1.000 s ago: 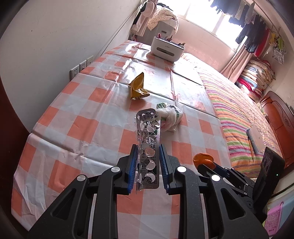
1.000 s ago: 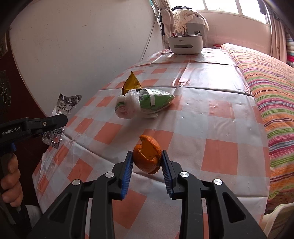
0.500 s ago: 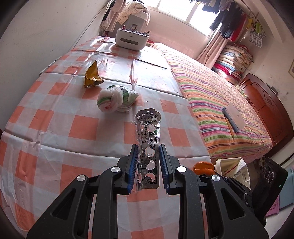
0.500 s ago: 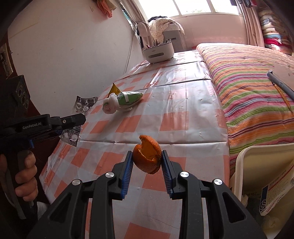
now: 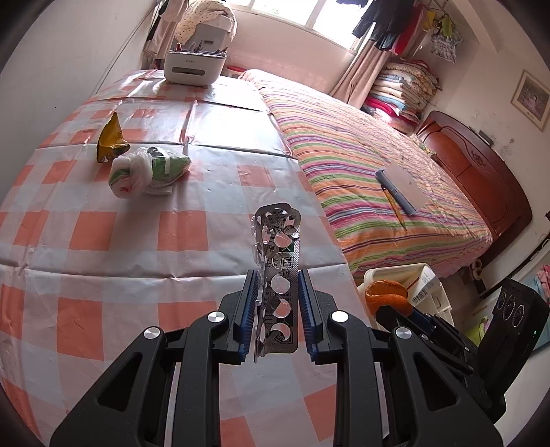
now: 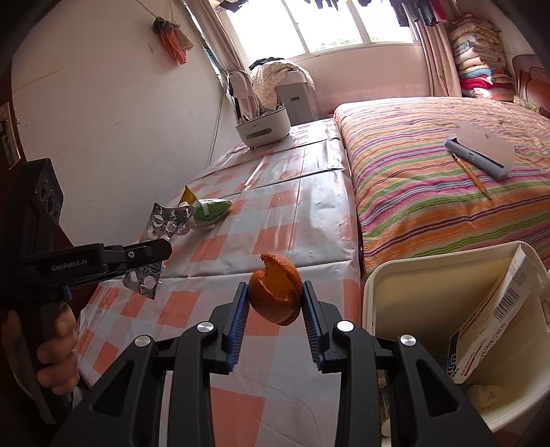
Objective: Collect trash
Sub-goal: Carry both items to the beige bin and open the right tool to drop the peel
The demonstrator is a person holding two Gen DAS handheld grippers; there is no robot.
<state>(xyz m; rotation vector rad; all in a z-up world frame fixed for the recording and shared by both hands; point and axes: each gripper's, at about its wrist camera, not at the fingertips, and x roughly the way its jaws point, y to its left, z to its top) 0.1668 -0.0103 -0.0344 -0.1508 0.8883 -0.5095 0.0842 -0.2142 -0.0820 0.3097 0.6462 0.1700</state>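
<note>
A home bedroom: a bed under a striped multicoloured blanket (image 5: 361,161); stacked folded quilts (image 6: 477,58); hanging laundry (image 5: 385,24) by the window.

Bin (image 6: 429,275) right of table (image 6: 309,213) — bed (image 6: 429,154) behind.

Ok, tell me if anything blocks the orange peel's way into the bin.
Nothing visible does. The right tool holds the orange peel above the table edge, and the open cream bin sits just to its right. A cardboard box leans inside the bin, leaving open space beside it.
</note>
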